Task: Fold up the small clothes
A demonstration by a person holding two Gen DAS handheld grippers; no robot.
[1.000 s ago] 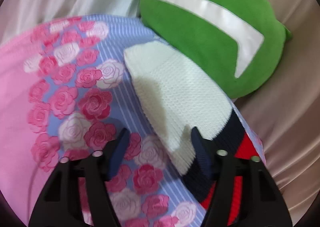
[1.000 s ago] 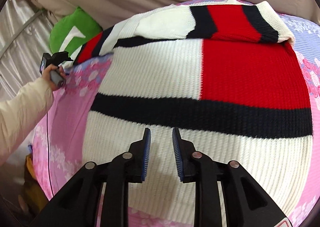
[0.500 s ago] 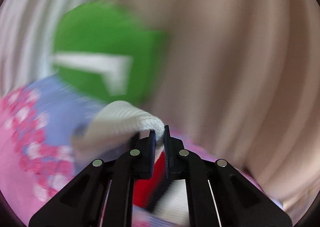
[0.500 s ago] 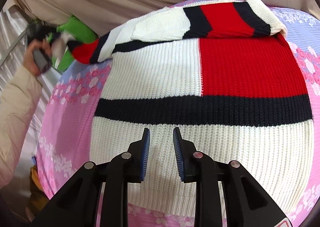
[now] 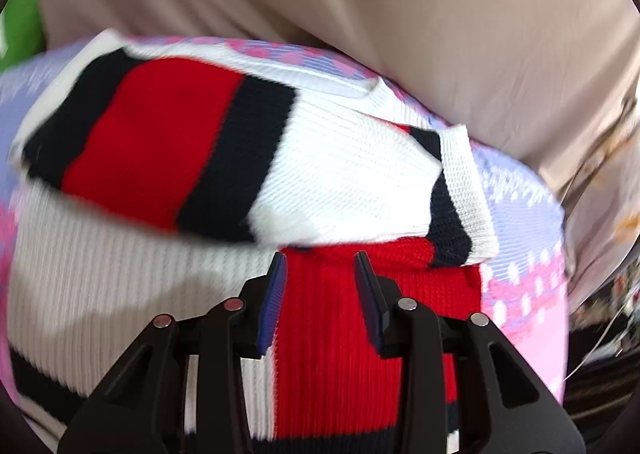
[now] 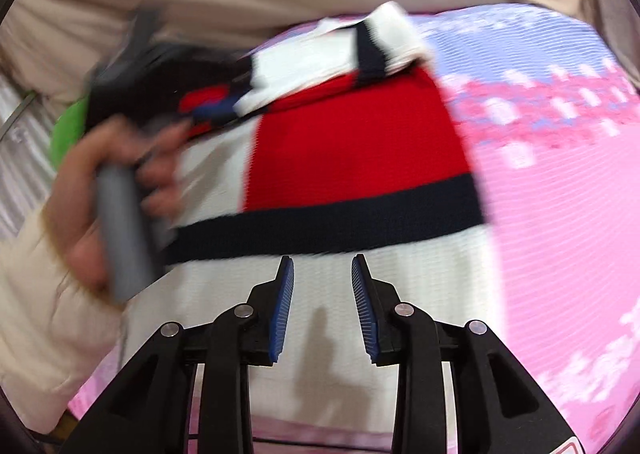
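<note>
Here, left wrist view: the sweater (image 5: 152, 286) lies flat on the flowered bedspread (image 5: 524, 294), its sleeve (image 5: 248, 157) folded crosswise over the chest, cuff at the sweater's right edge.
Left gripper (image 5: 320, 294): above the red panel, jaws opening, nothing between them.
Surroundings: beige fabric (image 5: 400, 13) beyond the sweater.
Right wrist view: the sweater's (image 6: 352, 141) long axis runs away from the camera.
Right gripper (image 6: 322, 294): above the white hem band, jaws opening, empty.
In the way: a blurred hand (image 6: 120, 189) holding the other tool's grey handle at the sweater's left edge.
</note>
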